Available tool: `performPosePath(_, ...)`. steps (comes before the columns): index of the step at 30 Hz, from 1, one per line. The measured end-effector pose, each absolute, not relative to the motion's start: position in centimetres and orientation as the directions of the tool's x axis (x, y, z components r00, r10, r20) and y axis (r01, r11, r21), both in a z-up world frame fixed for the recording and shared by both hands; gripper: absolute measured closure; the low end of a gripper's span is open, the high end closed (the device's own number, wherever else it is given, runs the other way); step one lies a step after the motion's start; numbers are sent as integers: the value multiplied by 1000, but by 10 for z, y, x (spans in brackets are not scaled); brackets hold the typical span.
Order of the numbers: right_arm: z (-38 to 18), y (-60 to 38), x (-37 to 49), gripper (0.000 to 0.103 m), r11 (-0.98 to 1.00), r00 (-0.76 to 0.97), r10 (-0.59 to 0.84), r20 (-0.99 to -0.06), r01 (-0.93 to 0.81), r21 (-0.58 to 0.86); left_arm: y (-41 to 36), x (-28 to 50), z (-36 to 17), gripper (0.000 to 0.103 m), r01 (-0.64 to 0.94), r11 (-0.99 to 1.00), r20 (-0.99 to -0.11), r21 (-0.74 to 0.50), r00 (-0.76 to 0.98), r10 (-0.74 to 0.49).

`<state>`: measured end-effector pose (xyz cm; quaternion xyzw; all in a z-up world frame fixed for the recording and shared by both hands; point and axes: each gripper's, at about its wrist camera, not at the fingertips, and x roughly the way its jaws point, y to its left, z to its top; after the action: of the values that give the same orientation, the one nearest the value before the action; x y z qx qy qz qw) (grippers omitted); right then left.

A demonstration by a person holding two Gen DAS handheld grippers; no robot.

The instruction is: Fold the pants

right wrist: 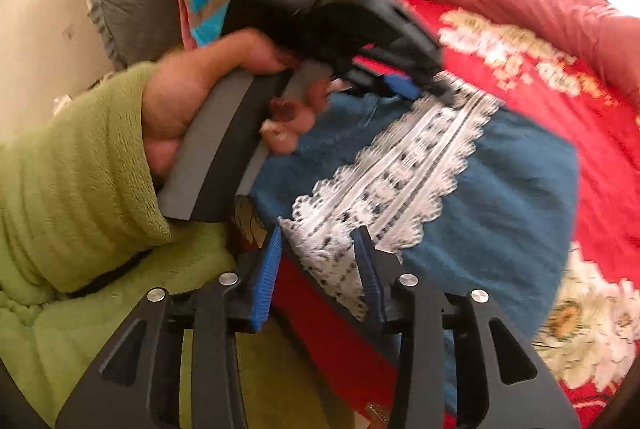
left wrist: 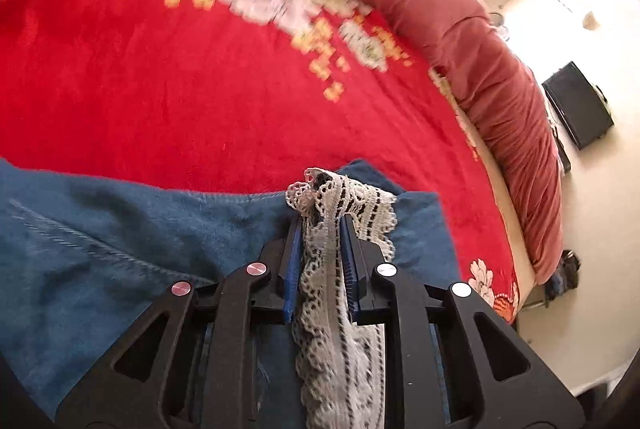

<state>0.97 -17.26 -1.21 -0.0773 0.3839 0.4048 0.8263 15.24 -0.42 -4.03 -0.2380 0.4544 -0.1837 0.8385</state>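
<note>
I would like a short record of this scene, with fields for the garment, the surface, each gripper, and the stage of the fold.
garment: blue pants with a white lace band
surface: red floral blanket on a bed
left gripper: shut on the lace band, with the person's left hand on its handle
right gripper: jaws apart around the near end of the lace band, pads not pressing on it
stage: pants bunched on the blanket, no neat fold visible yet
</note>
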Motion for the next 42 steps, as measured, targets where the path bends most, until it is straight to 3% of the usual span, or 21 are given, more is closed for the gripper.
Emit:
performPosePath(4, 3, -209, 15, 54, 733, 459, 584, -669, -653, 192, 4, 126, -13, 92, 134, 844, -654, -519, 574, -493)
performPosePath(11, -17, -236, 30, 54, 812, 486, 491, -723, -556, 178, -28, 72, -3, 97, 248, 861, -684, -444, 527, -505)
performPosePath(14, -26, -229, 30, 56, 820, 474, 438, -764, -559, 123, -59, 53, -16, 97, 321, 864, -732, -387, 463, -500)
performPosePath(18, -49, -235, 33, 60, 841, 436, 363, -823, -534, 89, -77, 46, -48, 97, 331, 915, -833, -232, 417, -362)
performPosePath(25, -46, -252, 23, 60, 843, 445, 412, -795, -516, 148, -44, 45, -41, 100, 260, 898, -790, -355, 430, -437)
performPosePath(26, -43, -256, 22, 59, 844, 452, 423, -786, -512, 160, -39, 44, -40, 95, 248, 898, -787, -364, 434, -439)
performPosePath(27, -39, -258, 23, 55, 847, 463, 429, -776, -506, 166, -34, 40, -39, 80, 230, 902, -788, -366, 439, -431)
performPosePath(29, -33, -261, 24, 54, 852, 488, 435, -756, -495, 170, -24, 37, -38, 73, 192, 904, -794, -382, 434, -427)
performPosePath(33, -26, -259, 28, 54, 844, 497, 466, -732, -497, 200, -20, 28, -46, 73, 171, 856, -775, -487, 367, -514)
performPosePath(37, -23, -249, 31, 54, 826, 491, 489, -721, -526, 201, -29, 29, -59, 73, 140, 853, -790, -502, 326, -519)
performPosePath(38, -23, -246, 33, 51, 823, 487, 489, -723, -532, 199, -29, 30, -59, 78, 133, 850, -787, -510, 326, -524)
performPosePath(39, -24, -243, 35, 49, 822, 484, 488, -726, -534, 197, -30, 31, -59, 91, 126, 848, -783, -515, 333, -525)
performPosePath(42, -31, -237, 40, 49, 825, 471, 472, -745, -534, 185, -29, 29, -53, 95, 120, 851, -778, -511, 358, -517)
